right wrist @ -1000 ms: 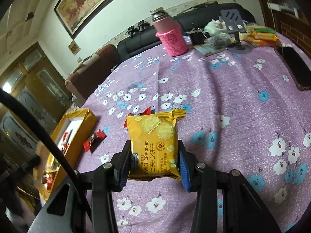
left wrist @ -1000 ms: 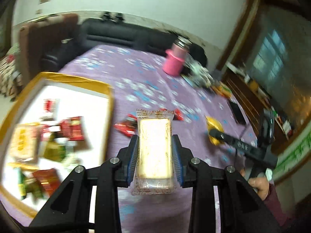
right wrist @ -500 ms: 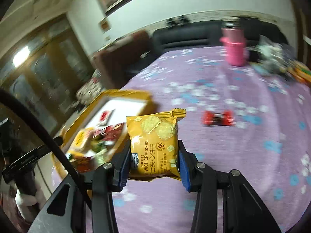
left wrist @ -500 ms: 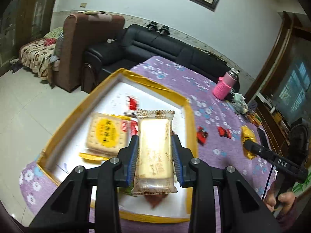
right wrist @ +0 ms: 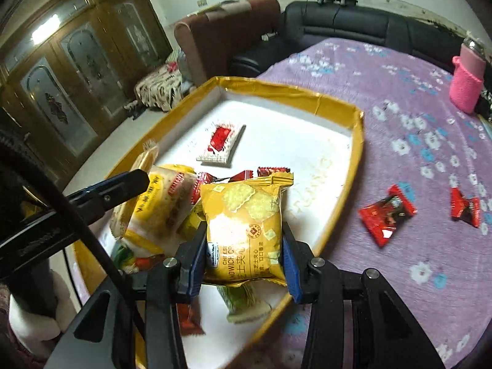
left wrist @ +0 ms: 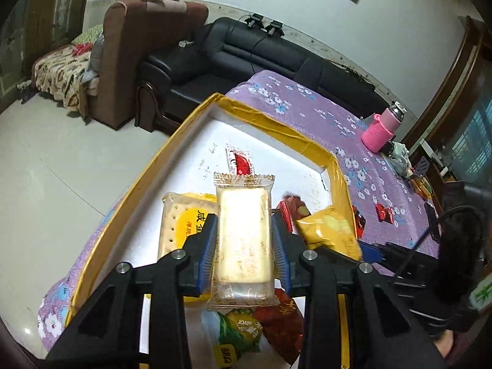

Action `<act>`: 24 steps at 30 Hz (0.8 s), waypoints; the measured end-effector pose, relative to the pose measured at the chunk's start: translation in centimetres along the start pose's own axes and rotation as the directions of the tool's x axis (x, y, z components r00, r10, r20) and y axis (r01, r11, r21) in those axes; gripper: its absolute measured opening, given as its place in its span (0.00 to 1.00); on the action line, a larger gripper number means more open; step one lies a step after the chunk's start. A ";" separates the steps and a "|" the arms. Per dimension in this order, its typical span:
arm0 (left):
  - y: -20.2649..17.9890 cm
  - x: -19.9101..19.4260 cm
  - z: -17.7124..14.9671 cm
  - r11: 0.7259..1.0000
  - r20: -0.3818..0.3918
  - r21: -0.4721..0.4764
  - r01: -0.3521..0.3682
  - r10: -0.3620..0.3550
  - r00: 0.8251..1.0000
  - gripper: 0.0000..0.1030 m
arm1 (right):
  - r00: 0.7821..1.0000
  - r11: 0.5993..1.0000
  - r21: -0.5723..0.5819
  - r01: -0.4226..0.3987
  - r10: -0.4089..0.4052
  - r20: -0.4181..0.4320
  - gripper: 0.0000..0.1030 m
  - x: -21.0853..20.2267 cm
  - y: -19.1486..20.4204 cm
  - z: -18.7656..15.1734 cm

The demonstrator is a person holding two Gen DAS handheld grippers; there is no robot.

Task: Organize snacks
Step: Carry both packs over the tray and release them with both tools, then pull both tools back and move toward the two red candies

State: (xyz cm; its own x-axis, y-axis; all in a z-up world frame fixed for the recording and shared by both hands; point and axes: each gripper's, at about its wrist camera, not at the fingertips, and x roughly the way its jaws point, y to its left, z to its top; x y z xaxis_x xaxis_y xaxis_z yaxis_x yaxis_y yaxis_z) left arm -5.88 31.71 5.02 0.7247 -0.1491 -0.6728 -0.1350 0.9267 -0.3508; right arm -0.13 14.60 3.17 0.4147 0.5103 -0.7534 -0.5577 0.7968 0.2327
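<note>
My left gripper [left wrist: 243, 247] is shut on a clear-wrapped pale cake bar [left wrist: 243, 240] and holds it over the yellow-rimmed white tray [left wrist: 264, 123]. My right gripper [right wrist: 243, 253] is shut on a yellow cheese sandwich cracker pack [right wrist: 244, 227], above the tray's near right part [right wrist: 353, 160]. That pack [left wrist: 329, 230] shows to the right in the left wrist view. The tray holds a cracker pack [left wrist: 184, 218], a red-and-white sachet [right wrist: 220, 144], green and red packets [left wrist: 240, 332]. The left gripper's finger [right wrist: 117, 189] crosses the right wrist view.
Two red candies [right wrist: 386, 212] [right wrist: 464, 206] lie on the purple flowered tablecloth [right wrist: 415, 117] right of the tray. A pink-sleeved flask [right wrist: 467, 83] stands at the far right. A black sofa [left wrist: 246, 52] and brown armchair [left wrist: 138, 52] stand beyond the table edge.
Both grippers moved left from over the tablecloth to over the tray, each still holding its snack. The right gripper's yellow pack now hangs over the tray's contents.
</note>
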 end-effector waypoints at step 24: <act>-12.9 -9.8 -6.8 0.945 0.313 0.217 -0.244 0.170 0.935 0.96 | 0.934 0.988 0.112 0.105 -0.137 0.331 0.69 -13.8 -2.5 -9.8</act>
State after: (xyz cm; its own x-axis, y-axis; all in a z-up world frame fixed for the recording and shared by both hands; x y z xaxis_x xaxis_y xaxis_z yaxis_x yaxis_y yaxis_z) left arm -15.83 18.90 11.72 0.8657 0.1259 -0.4845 -0.1579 0.9871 -0.0258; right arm -11.55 2.43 6.95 0.7018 0.4742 -0.5316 -0.4265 0.8774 0.2196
